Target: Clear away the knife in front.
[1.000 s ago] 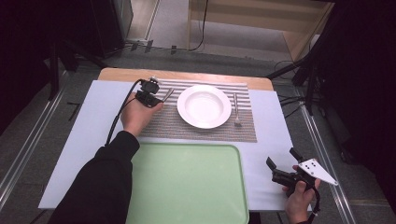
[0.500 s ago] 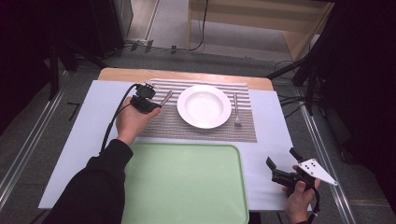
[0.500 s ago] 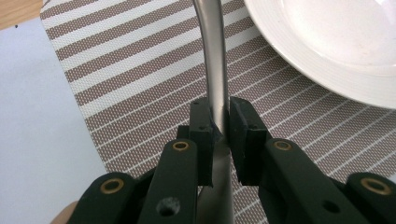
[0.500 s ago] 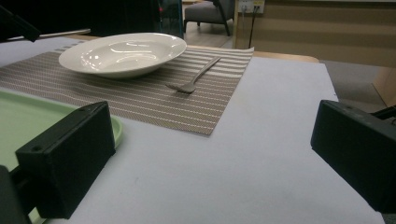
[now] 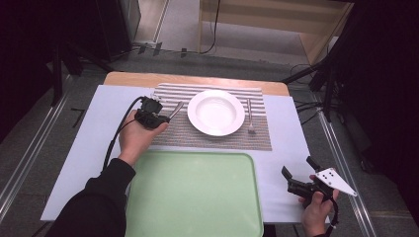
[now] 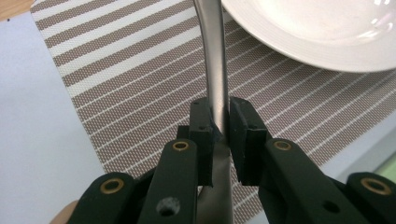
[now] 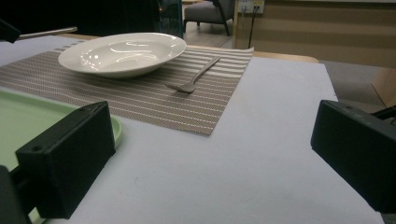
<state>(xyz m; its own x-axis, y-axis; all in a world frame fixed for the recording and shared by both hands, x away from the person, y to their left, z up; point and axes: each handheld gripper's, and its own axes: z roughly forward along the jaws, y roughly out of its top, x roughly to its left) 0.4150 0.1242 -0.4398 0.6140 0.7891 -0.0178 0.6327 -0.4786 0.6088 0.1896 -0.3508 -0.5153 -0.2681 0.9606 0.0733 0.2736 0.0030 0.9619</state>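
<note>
My left gripper [image 6: 218, 128] is clamped on the slim silver metal utensil handle [image 6: 214, 60], most likely a spoon's, though its head is out of sight. The handle runs straight up between my two black pads [image 6: 201, 126], pinched on both sides, then curves away toward the rim of the round white ceramic plate [image 6: 327, 32]. Its near end passes down behind the pads toward my hand. From the high view my left gripper [image 5: 154, 114] sits over the left edge of the brown-and-white striped woven placemat [image 5: 217, 140], with the utensil poking out toward the plate [image 5: 216, 112].

My right gripper [image 5: 301, 178] rests at the near right corner of the pale grey table [image 5: 89, 143], jaws standing wide apart with nothing between them. Ahead of it a silver metal fork [image 7: 192, 77] lies on the placemat just right of the plate, and the light green plastic tray [image 5: 192, 197] sits beside my right gripper.
</note>
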